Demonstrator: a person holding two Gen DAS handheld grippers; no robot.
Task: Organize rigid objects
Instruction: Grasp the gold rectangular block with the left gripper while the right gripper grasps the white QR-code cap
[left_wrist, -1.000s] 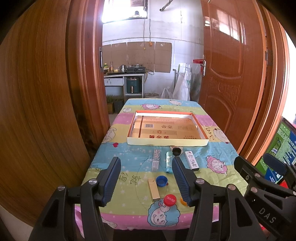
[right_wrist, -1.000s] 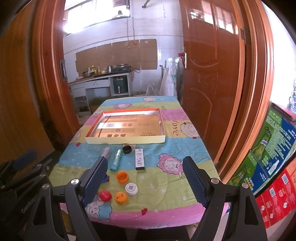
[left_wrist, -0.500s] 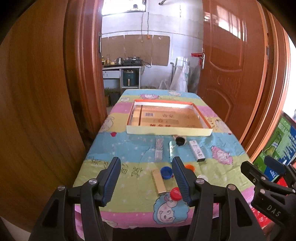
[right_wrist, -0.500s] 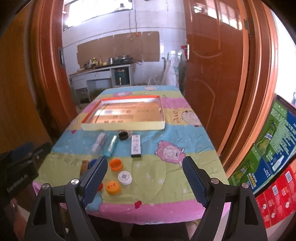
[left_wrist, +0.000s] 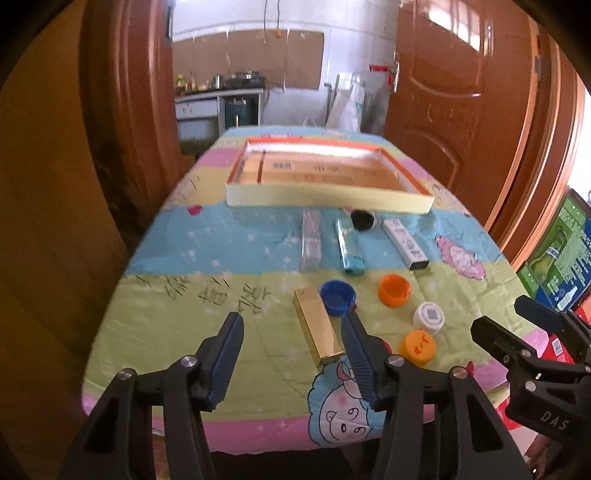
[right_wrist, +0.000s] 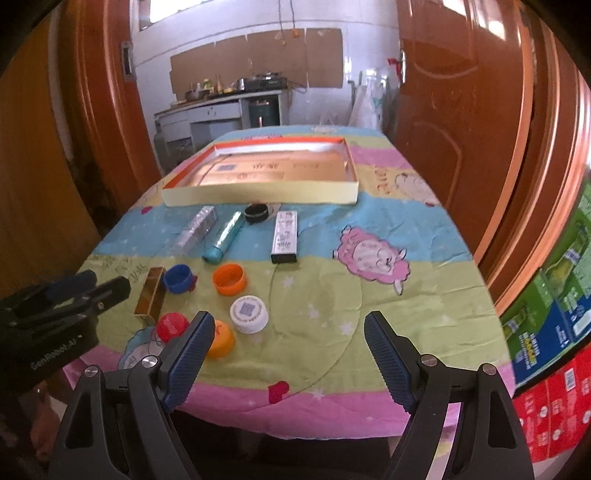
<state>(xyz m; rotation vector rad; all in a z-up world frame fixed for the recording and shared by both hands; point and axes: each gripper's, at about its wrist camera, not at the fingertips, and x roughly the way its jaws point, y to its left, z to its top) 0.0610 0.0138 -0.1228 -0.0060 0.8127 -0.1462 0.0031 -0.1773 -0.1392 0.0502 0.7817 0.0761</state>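
Compared with a second ago, both grippers have been brought lower and tilted further down toward the table, so the scattered items now fill more of each view. The left gripper is spread but its jaws are closing slightly, with nothing between them; the gold box lies just beside its right finger, apparently not yet touched (the fisheye makes contact hard to judge). The right gripper is held wide apart and empty, with the orange cap partly hidden behind its left finger and the white cap just beyond.

Nothing has been sorted: the shallow tray at the far end holds none of the loose items. The blue cap, the open orange cap, the teal tube, the clear tube, the black cap and the white box remain on the cloth in front of it. The descent is judged to be an approach for a first pick.
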